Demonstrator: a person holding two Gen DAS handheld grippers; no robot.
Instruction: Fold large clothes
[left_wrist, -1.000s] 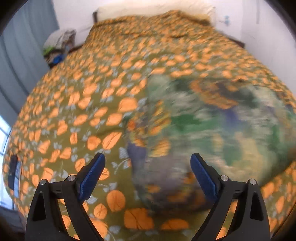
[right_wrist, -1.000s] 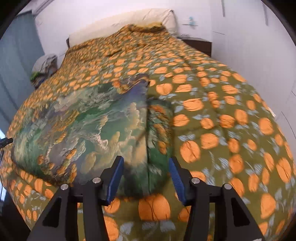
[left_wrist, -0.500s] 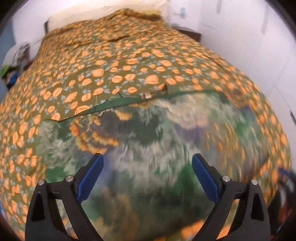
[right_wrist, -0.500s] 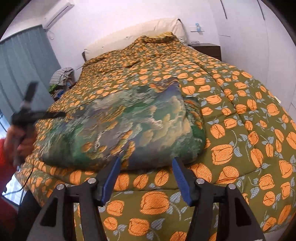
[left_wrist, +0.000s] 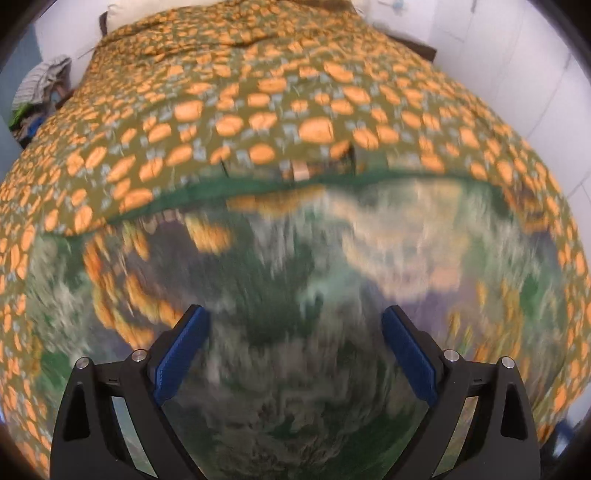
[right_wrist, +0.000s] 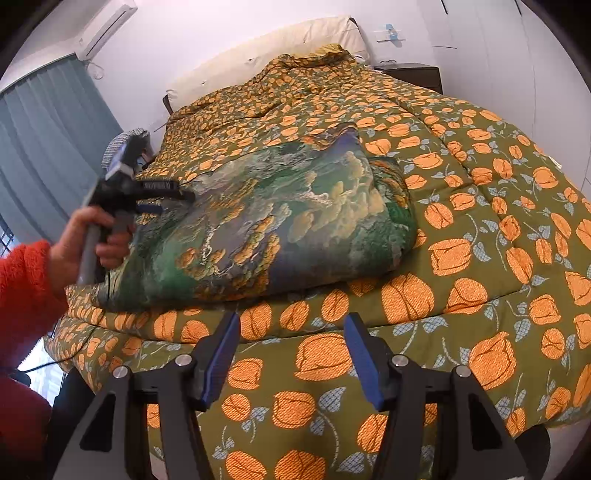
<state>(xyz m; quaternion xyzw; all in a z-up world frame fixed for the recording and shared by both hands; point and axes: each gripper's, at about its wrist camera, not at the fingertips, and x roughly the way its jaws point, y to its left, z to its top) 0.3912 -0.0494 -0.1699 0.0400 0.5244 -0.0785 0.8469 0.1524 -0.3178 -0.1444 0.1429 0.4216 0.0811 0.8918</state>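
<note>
A large green, blue and orange landscape-print cloth (right_wrist: 280, 221) lies folded in a thick bundle on the bed. In the left wrist view it (left_wrist: 295, 295) fills the lower half, blurred. My left gripper (left_wrist: 293, 343) is open and empty, just above the cloth; it also shows in the right wrist view (right_wrist: 177, 192), held over the cloth's left end by a hand in a red sleeve. My right gripper (right_wrist: 291, 350) is open and empty, back from the bed's front edge, below the bundle.
The bed is covered by an olive quilt with orange flowers (right_wrist: 480, 221). A cream pillow (right_wrist: 266, 55) lies at the head. A dark nightstand (right_wrist: 413, 74) stands at the far right, teal curtains (right_wrist: 44, 155) and a pile of clothes (left_wrist: 37, 92) at the left.
My left gripper has swung from the cloth's left edge to over its middle. My right gripper has pulled back from the cloth to beyond the bed's front edge. Both stay open.
</note>
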